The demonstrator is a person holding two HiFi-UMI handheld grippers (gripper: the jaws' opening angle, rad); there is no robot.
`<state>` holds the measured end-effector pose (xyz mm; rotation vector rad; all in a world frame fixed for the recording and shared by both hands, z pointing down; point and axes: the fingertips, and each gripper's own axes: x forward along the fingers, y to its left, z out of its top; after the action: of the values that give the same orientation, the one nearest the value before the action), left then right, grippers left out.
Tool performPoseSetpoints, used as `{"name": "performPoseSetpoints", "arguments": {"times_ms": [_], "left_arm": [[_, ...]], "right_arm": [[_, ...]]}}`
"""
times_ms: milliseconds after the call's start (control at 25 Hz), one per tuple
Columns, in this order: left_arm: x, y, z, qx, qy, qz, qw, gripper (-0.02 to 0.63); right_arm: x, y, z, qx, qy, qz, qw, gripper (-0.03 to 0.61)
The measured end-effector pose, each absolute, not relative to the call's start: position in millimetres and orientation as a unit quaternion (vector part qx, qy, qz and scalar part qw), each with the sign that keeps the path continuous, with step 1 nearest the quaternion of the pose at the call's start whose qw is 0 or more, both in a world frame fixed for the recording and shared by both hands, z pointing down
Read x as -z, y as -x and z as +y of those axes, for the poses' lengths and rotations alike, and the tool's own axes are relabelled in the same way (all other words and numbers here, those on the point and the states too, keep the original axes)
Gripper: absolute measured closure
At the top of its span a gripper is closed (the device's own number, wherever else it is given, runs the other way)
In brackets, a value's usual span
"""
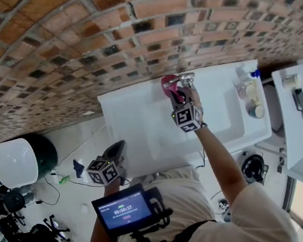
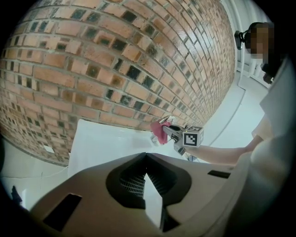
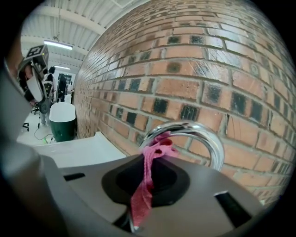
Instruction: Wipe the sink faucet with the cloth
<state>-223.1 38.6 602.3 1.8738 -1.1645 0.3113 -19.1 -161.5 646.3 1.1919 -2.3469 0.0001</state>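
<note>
Evidently mid-wipe, the right claw [image 1: 181,93] is clamping the pink cloth [image 1: 169,86] and holding it against the chrome faucet [image 1: 186,78], which is standing at the back rim of the white sink [image 1: 135,119] under a brick wall [image 1: 76,39]. In the right gripper view the cloth [image 3: 147,185] is running up from between the closed jaws and bunching on the near side of the faucet's curved spout [image 3: 203,134], touching it near the crest. Judging by that, the wiping is under way but not finished. The far side of the arch and the base are showing bare metal, and whether they have been wiped cannot be told.

The left claw [image 1: 116,149] is hanging low by the sink's front edge, well apart from the faucet. Its jaws [image 2: 146,176] are meeting at the tips with nothing between them.

Soap bottles [image 1: 249,92] are standing on the sink's right ledge, near the faucet, and are looking like the likeliest things to be knocked during a wide sweep. The wall is crowding close behind the spout. A white-lidded green bin [image 1: 19,158] is sitting on the floor, well clear.
</note>
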Motion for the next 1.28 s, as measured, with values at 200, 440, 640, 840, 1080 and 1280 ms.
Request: {"name": "performPoseSetpoints", "arguments": {"times_ms": [200,440,640,840,1080,1280], "left_arm": [[-601.0,219.7,37.8,-0.126,-0.757,-0.467,0.439,0.617],[-600.3,219.1,40.1,-0.127,-0.758,-0.466,0.438,0.617],[-599.4,222.9,40.2,-0.128,-0.757,-0.468,0.438,0.617],[-603.4,225.6,42.9,-0.129,-0.755,-0.469,0.441,0.617],[-602.5,222.7,43.0,-0.129,-0.757,-0.466,0.439,0.617],[-598.5,223.0,44.0,-0.126,-0.758,-0.467,0.437,0.617]], "right_arm": [[-623.9,-1.4,-182.9,-0.034,-0.492,-0.847,0.198,0.538],[-616.0,-11.8,-190.6,-0.055,-0.511,-0.838,0.183,0.538],[-611.5,-19.2,-184.5,-0.056,-0.525,-0.832,0.172,0.538],[-616.7,-16.8,-174.2,-0.072,-0.513,-0.838,0.172,0.538],[-659.7,8.5,-153.4,-0.119,-0.465,-0.849,0.223,0.538],[-664.8,37.4,-140.8,-0.136,-0.418,-0.868,0.232,0.538]]}}
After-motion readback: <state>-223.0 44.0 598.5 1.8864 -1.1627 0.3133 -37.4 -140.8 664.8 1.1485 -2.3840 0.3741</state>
